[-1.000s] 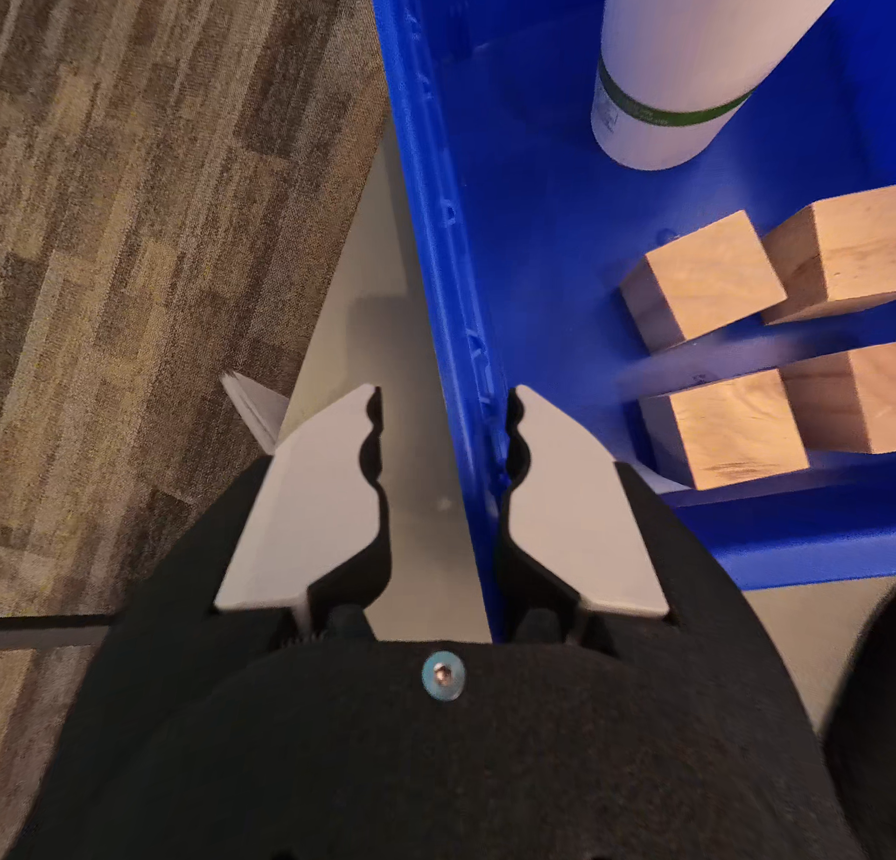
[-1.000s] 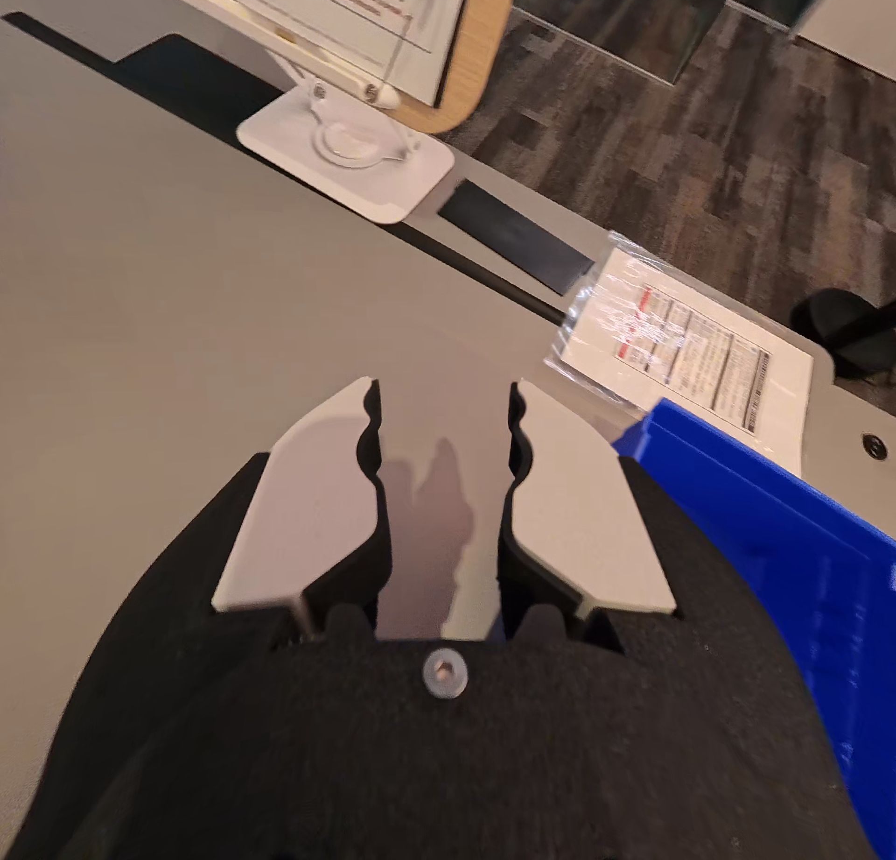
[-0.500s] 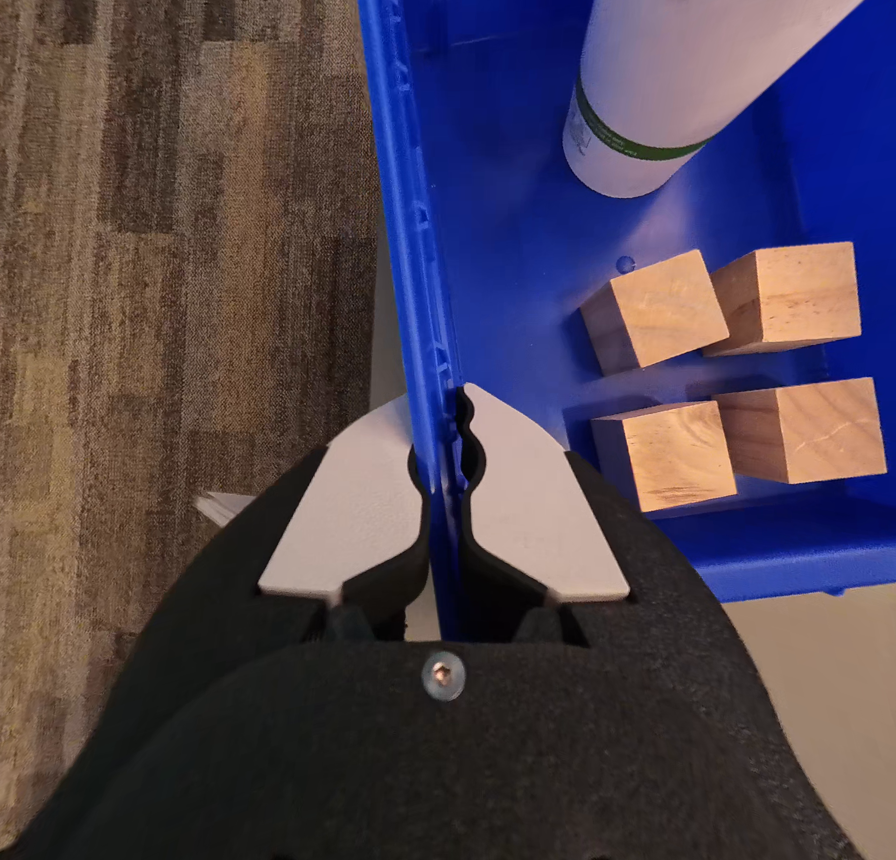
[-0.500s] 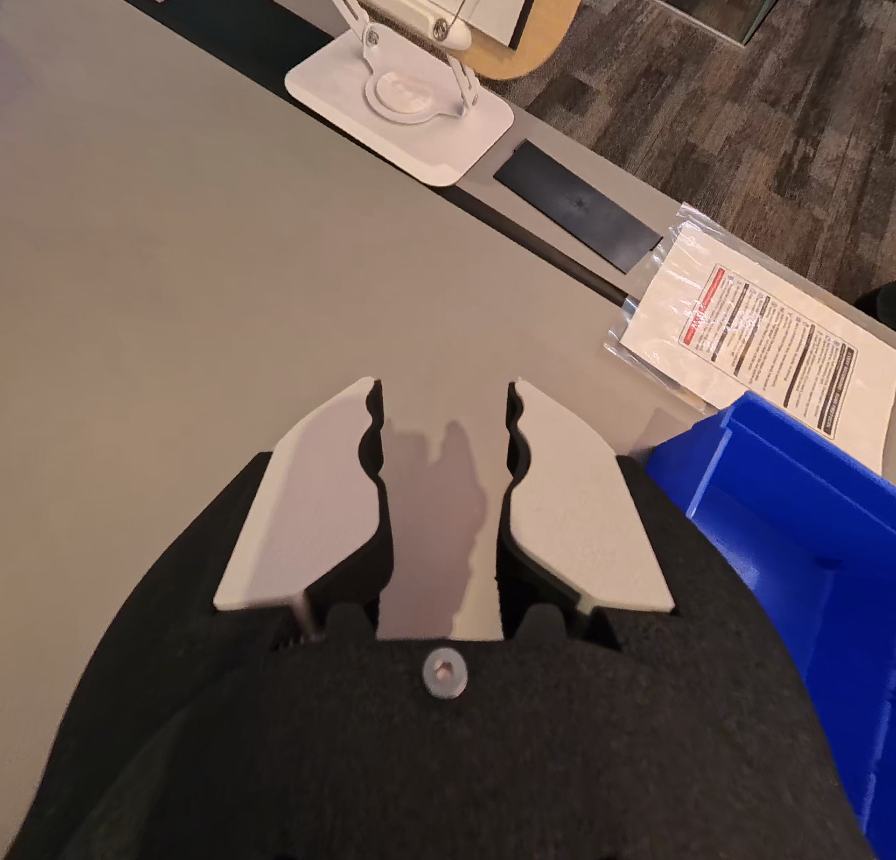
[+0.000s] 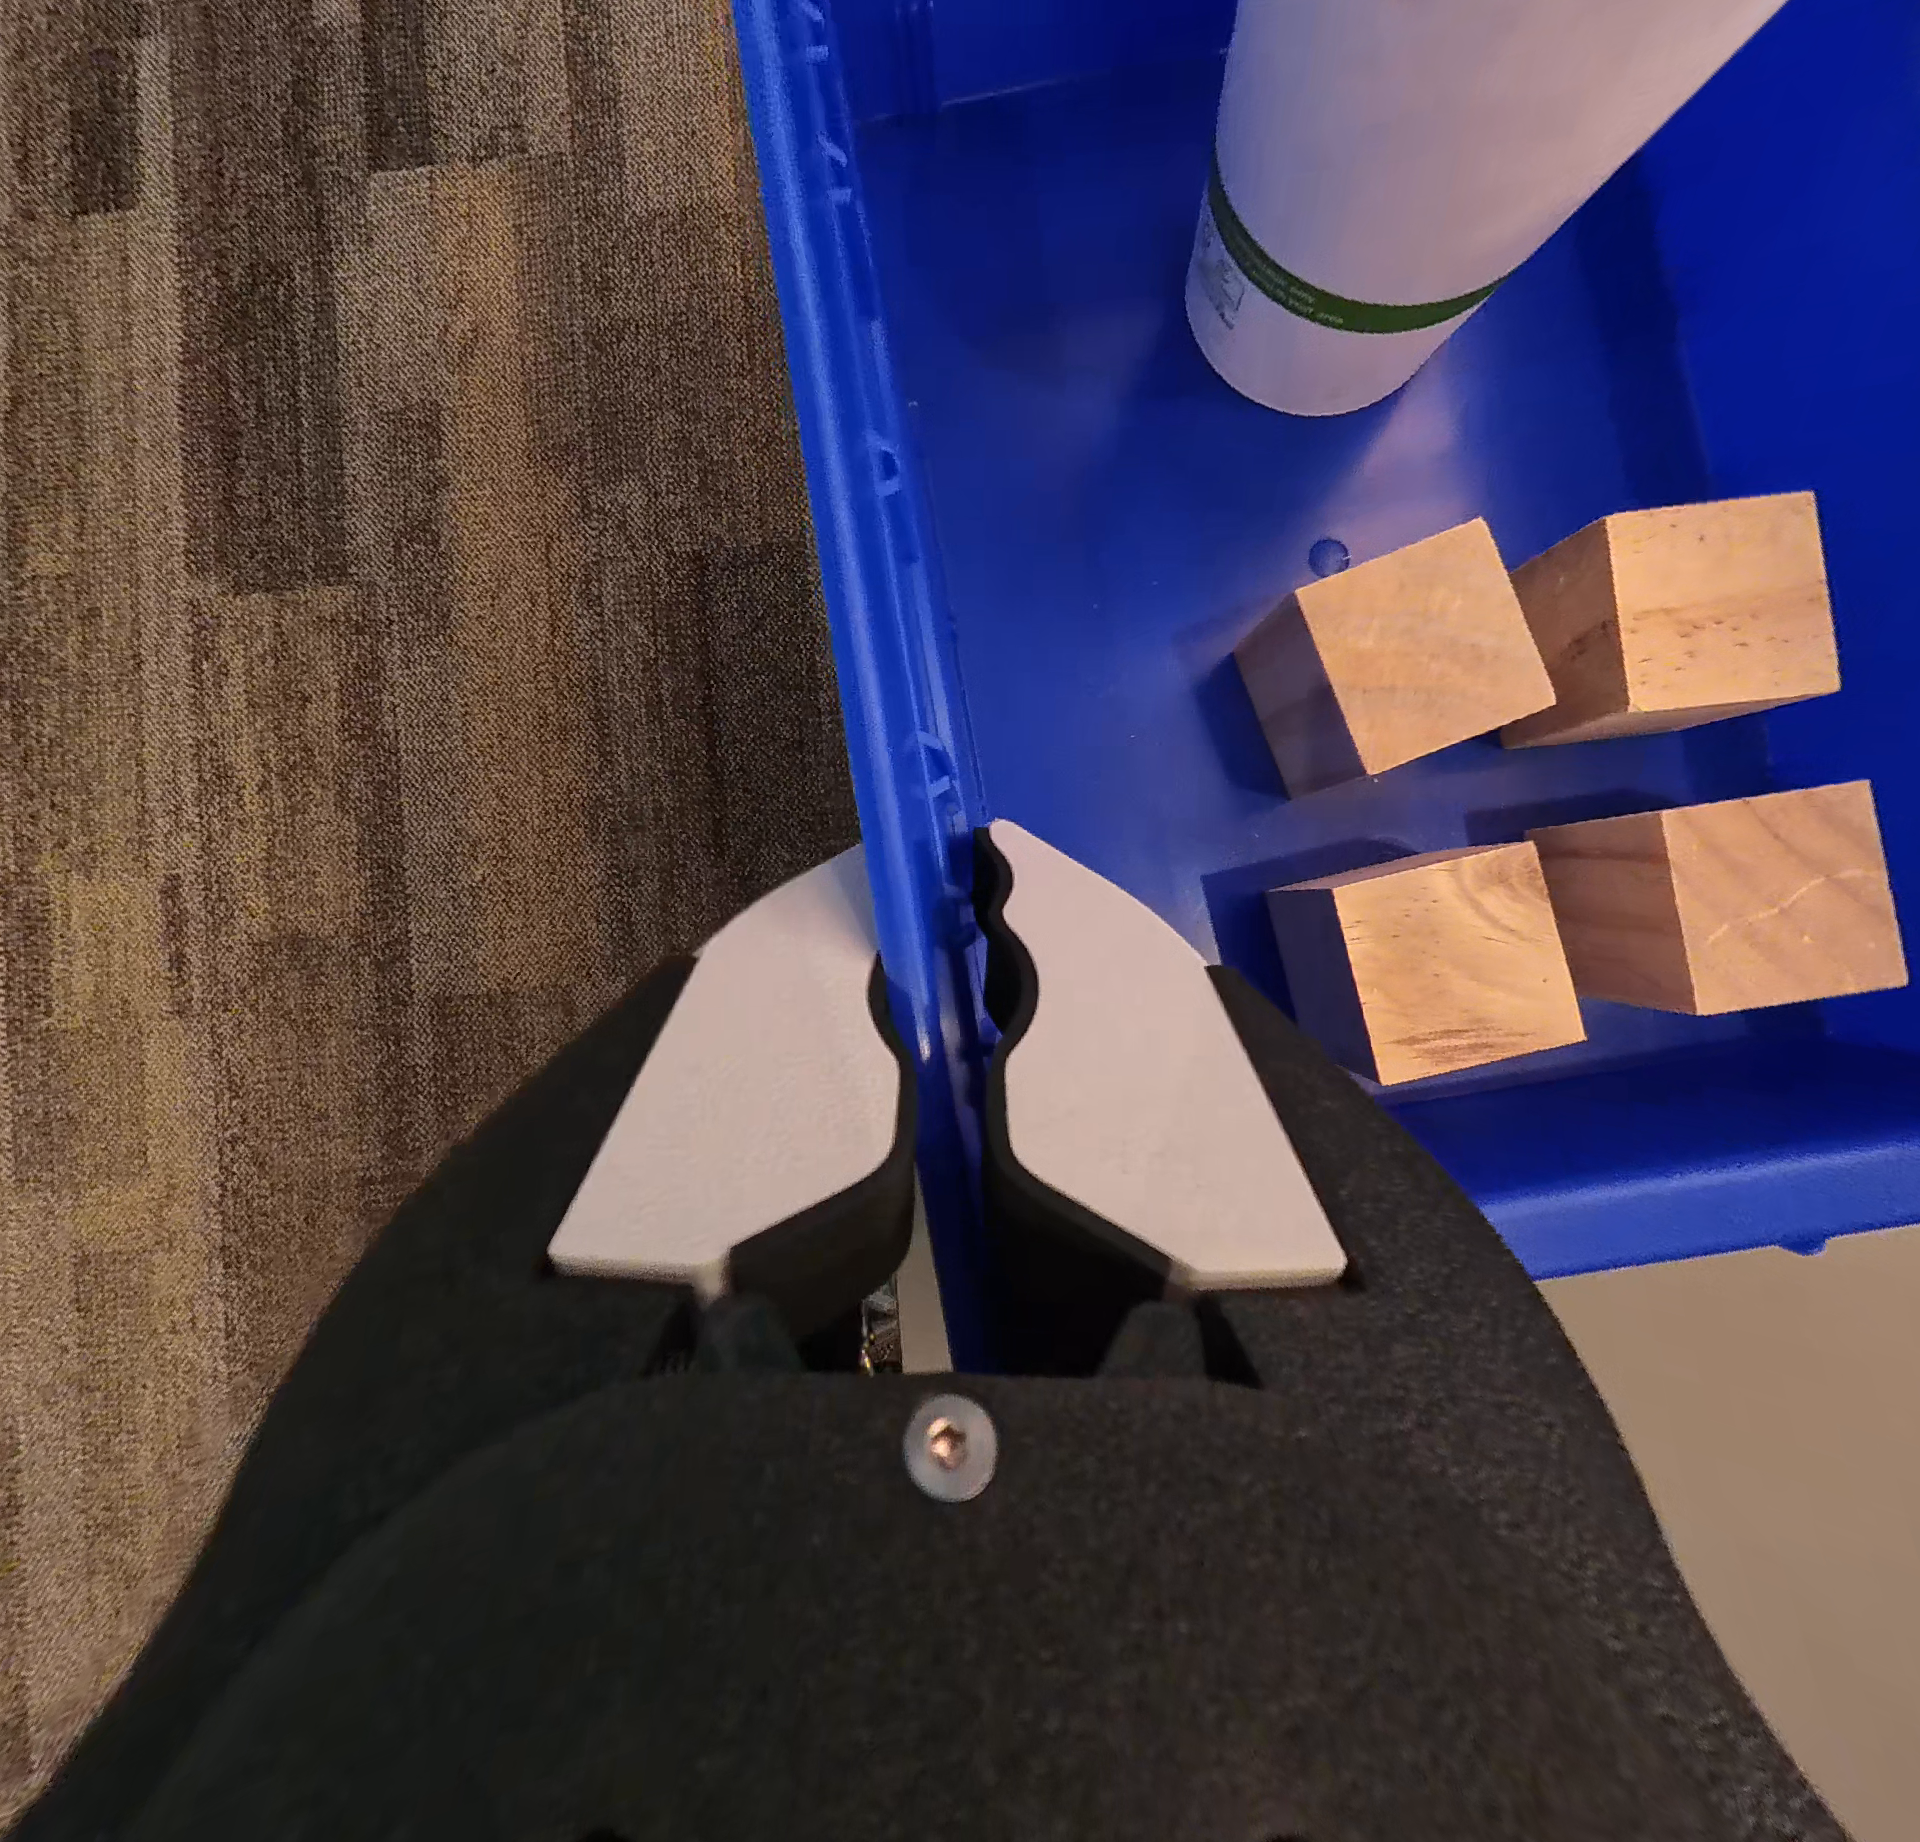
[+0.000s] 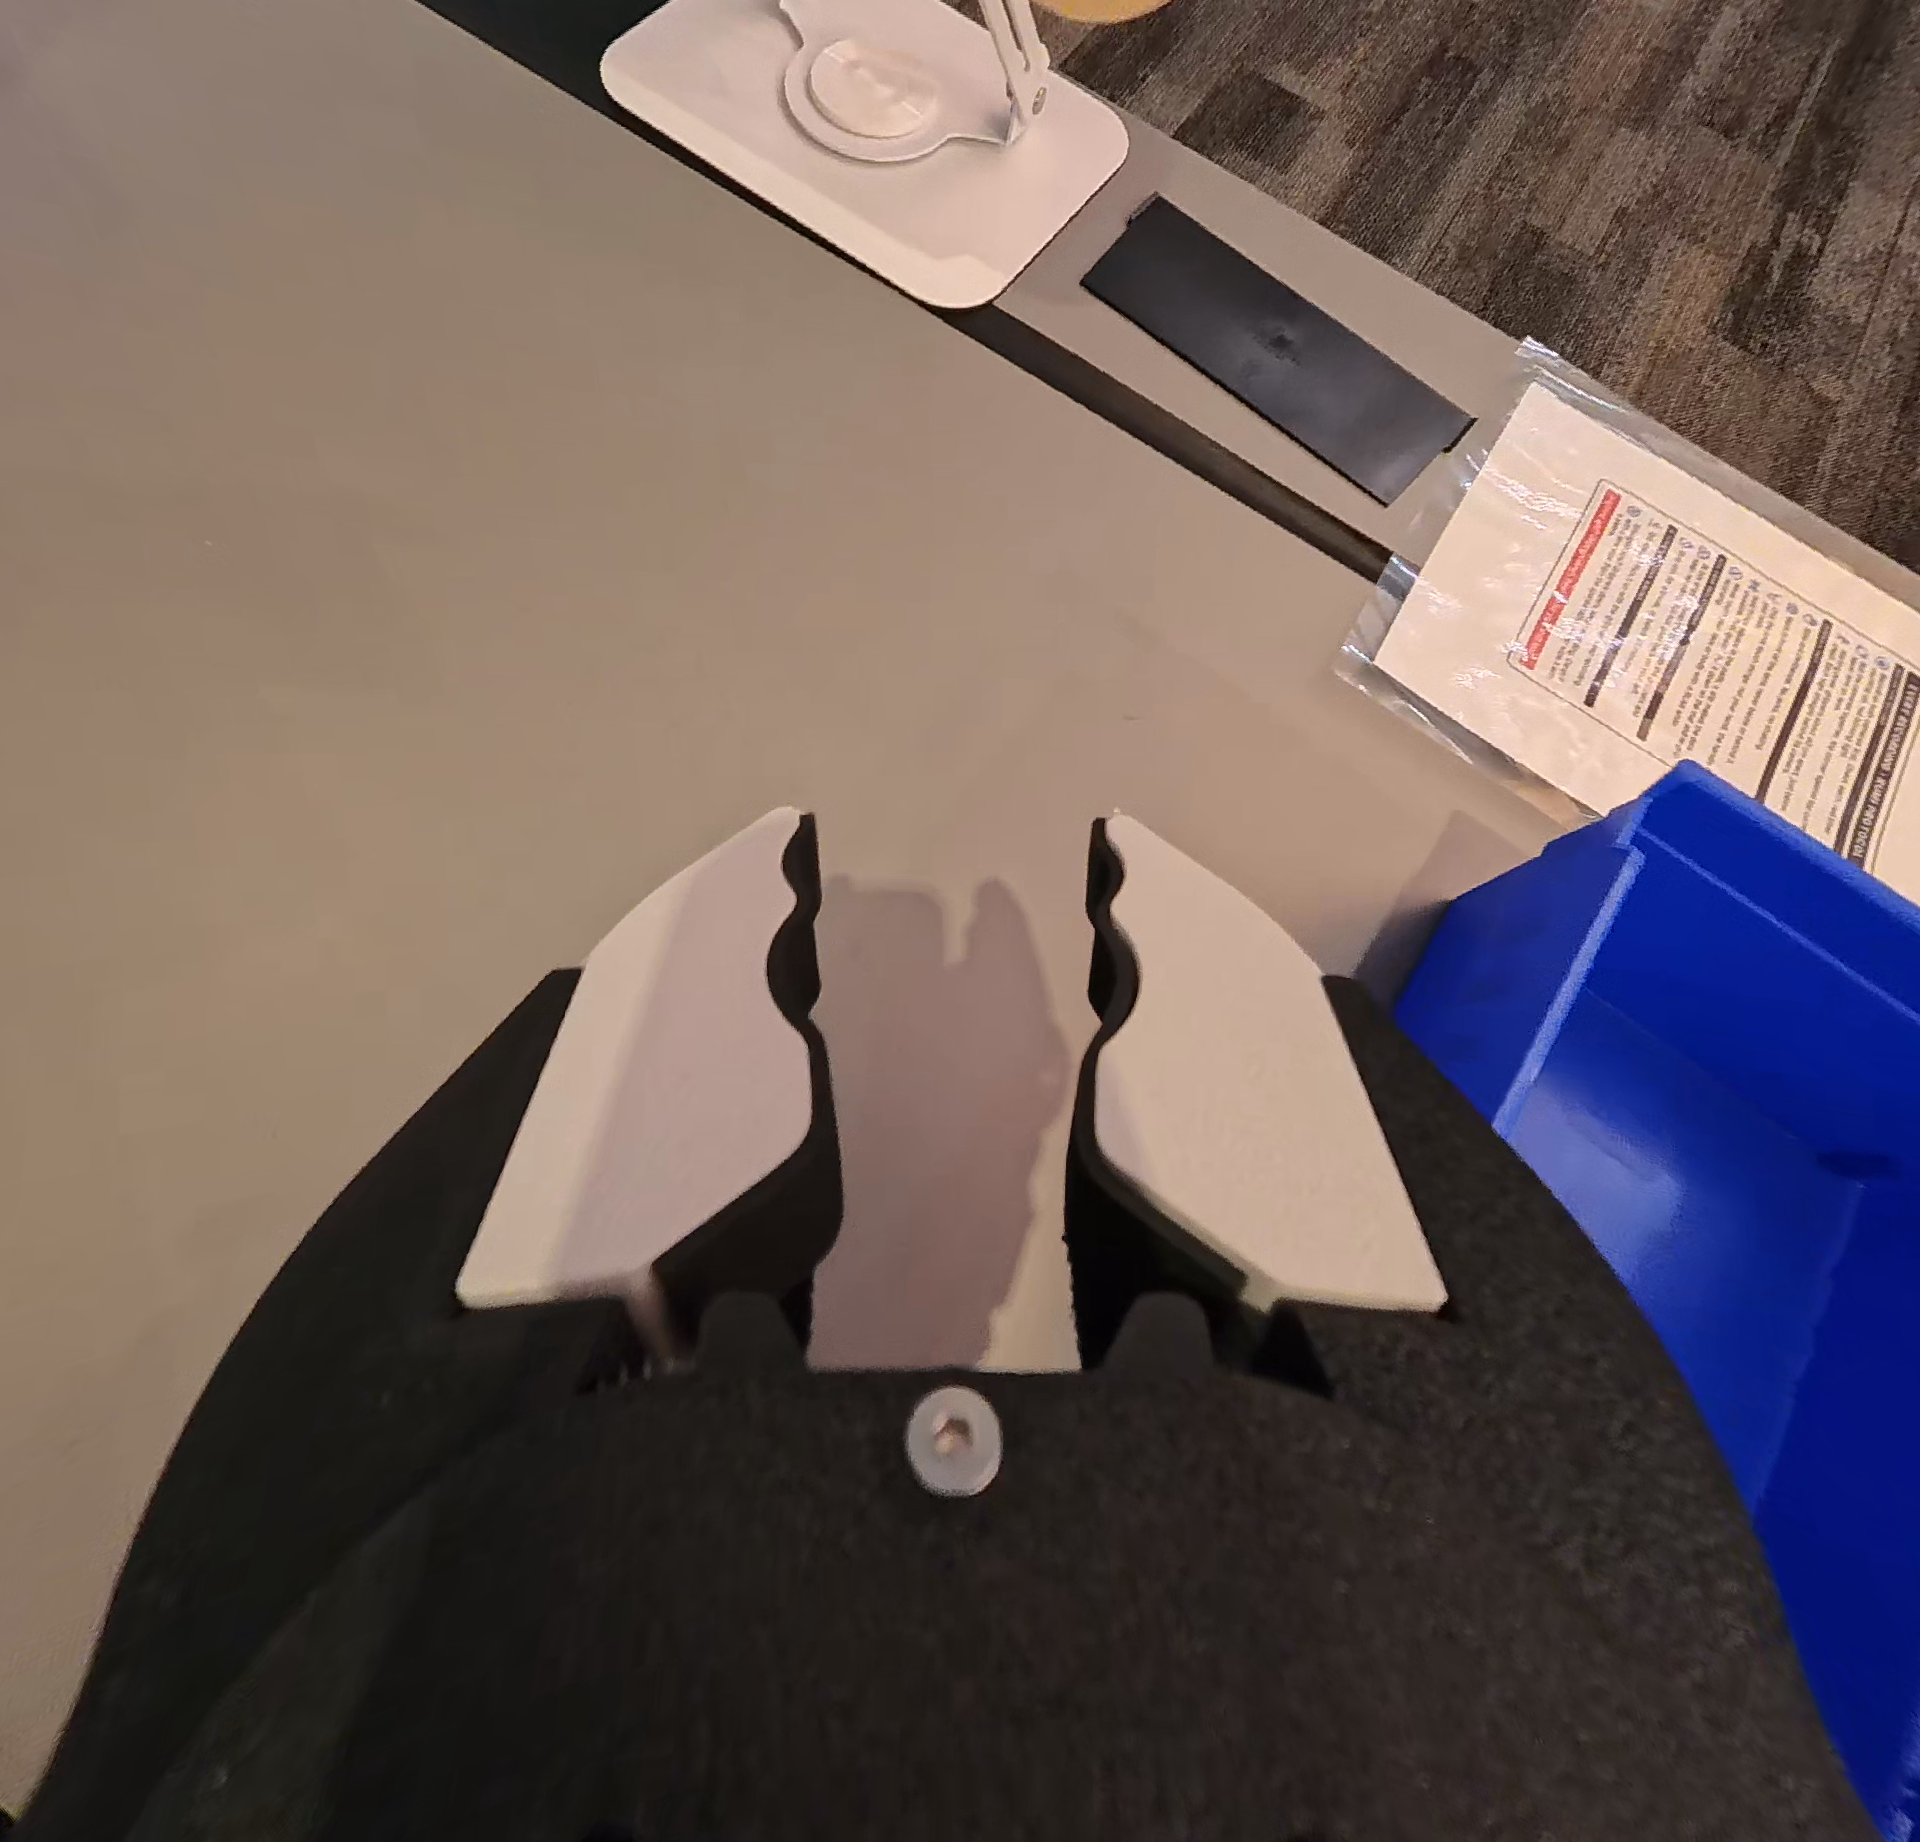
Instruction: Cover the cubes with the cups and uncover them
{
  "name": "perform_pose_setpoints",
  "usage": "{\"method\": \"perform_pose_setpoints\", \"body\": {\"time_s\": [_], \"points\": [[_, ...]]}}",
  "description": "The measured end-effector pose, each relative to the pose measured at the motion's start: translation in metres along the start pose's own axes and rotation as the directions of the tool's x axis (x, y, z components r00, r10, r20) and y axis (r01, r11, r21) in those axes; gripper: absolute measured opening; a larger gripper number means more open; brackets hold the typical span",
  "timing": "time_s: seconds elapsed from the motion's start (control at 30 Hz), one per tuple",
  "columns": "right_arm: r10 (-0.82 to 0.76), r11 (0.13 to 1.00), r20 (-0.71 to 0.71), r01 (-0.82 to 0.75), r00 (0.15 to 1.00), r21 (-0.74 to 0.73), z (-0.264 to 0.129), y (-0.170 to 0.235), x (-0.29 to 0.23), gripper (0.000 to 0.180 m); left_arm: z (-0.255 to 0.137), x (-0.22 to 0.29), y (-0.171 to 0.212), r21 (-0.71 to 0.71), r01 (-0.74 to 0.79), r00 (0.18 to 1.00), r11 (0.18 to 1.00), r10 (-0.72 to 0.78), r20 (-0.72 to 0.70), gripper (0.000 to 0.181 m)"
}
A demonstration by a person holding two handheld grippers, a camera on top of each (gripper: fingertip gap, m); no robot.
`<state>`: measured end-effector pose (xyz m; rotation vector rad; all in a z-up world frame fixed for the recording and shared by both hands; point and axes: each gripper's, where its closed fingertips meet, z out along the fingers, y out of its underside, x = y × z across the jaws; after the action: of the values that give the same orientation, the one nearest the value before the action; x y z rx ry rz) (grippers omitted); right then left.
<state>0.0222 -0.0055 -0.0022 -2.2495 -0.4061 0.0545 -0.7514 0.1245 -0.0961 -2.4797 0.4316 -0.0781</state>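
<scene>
A blue plastic bin (image 5: 1039,504) holds several wooden cubes (image 5: 1392,649) in its right part and a stack of white paper cups (image 5: 1382,161) with a green band, leaning at the back. My left gripper (image 5: 930,857) is shut on the bin's left wall, one finger outside and one inside. My right gripper (image 6: 951,826) is open and empty above the bare grey table (image 6: 416,545). The bin's corner (image 6: 1704,1044) shows to its right.
The table edge runs just left of the bin, with brown carpet floor (image 5: 364,545) below. At the table's back are a white stand base (image 6: 862,119), a black plate (image 6: 1273,348) and a bagged printed sheet (image 6: 1652,629).
My left gripper closed on the bin's left wall and now holds it. The right gripper stayed open while its view shifted so the stand and sheet moved up and right.
</scene>
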Motion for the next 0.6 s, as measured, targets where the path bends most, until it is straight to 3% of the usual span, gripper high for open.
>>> {"method": "perform_pose_setpoints", "body": {"time_s": [0.47,0.6], "points": [[-0.010,0.999,0.027,0.010,1.000,-0.030,0.001,0.021,-0.011,0.049,0.001,-0.012,-0.007,0.030,-0.048,0.995,0.998,0.045,0.090,0.014],[-0.009,0.999,0.024,0.010,1.000,-0.043,-0.001,0.030,-0.009,0.050,-0.011,-0.015,-0.020,0.126,-0.023,0.994,0.992,0.009,0.110,0.030]]}}
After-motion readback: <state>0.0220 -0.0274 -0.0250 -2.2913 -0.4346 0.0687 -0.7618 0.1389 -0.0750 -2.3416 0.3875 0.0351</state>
